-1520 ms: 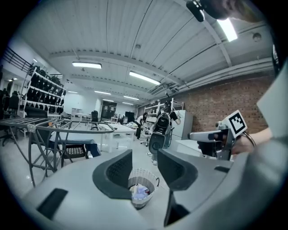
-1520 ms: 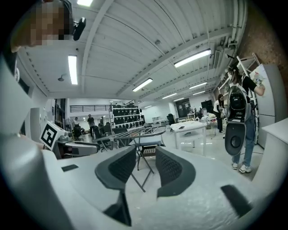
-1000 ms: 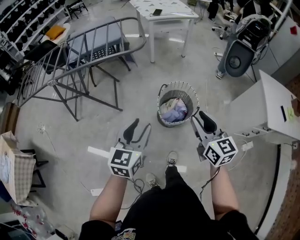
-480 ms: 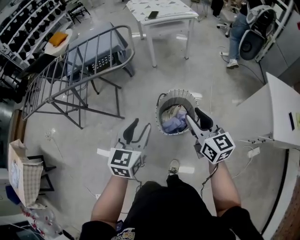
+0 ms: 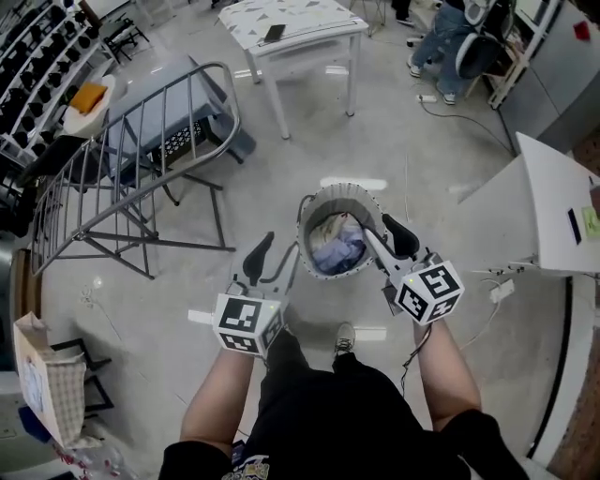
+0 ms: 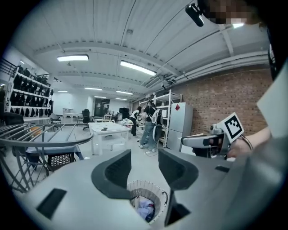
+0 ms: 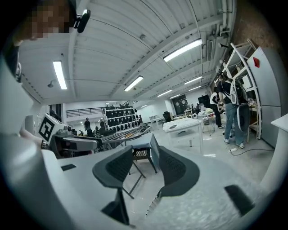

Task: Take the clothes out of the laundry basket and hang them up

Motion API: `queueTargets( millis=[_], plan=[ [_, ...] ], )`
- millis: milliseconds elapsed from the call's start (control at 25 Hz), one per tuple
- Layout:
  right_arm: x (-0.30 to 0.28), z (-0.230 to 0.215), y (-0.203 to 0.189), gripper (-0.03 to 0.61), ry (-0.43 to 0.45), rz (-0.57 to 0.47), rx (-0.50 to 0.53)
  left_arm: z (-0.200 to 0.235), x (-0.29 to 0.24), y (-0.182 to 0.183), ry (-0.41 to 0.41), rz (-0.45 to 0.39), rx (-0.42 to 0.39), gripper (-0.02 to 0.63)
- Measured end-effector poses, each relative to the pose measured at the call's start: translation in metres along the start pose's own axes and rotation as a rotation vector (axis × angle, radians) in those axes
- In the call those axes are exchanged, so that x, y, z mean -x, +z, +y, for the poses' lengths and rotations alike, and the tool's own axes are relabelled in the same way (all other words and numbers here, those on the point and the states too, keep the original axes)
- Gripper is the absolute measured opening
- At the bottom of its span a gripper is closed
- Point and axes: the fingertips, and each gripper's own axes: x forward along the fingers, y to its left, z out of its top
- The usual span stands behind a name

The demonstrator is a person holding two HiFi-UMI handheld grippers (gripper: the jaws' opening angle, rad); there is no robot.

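Note:
A round wire laundry basket [image 5: 309, 208] stands on the concrete floor and holds crumpled pale and blue clothes [image 5: 336, 247]. My left gripper [image 5: 277, 260] hovers open just left of the basket's rim. In the left gripper view the basket [image 6: 158, 193] and its clothes [image 6: 145, 209] show below the left gripper [image 6: 145, 168]. My right gripper [image 5: 382, 236] is over the basket's right rim. Its jaws have just been opening and nothing is between them. In the right gripper view, the right gripper [image 7: 146, 168] points at the grey drying rack [image 7: 126, 133].
The drying rack [image 5: 131, 155] stands to the far left, a white table [image 5: 291, 23] behind the basket, and a white cabinet [image 5: 553, 211] close on the right. A person [image 5: 441, 33] stands at the back right. A paper bag [image 5: 42, 380] sits near left.
Both grippers have moved forward to the basket, which now lies between them in the head view. The right gripper's jaws have spread a little wider.

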Motion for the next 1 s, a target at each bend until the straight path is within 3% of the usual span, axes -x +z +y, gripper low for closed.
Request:
queueTargets(
  millis=[320,680,1000],
  plan=[
    [-0.051,0.009,0.019,0.187,-0.169,-0.026,-0.004,0.054,-0.031,0.012,-0.187,-0.006,-0.046,0.172],
    [-0.11,0.016,0.036,0.213,-0.328,-0.054,-0.018,0.116,-0.063,0.016,-0.361,0.002,-0.032,0.175],
    [-0.131,-0.004,0.026,0.219,-0.384,-0.025,-0.017,0.125,-0.096,0.005,-0.429,0.018,-0.035,0.179]
  ],
)
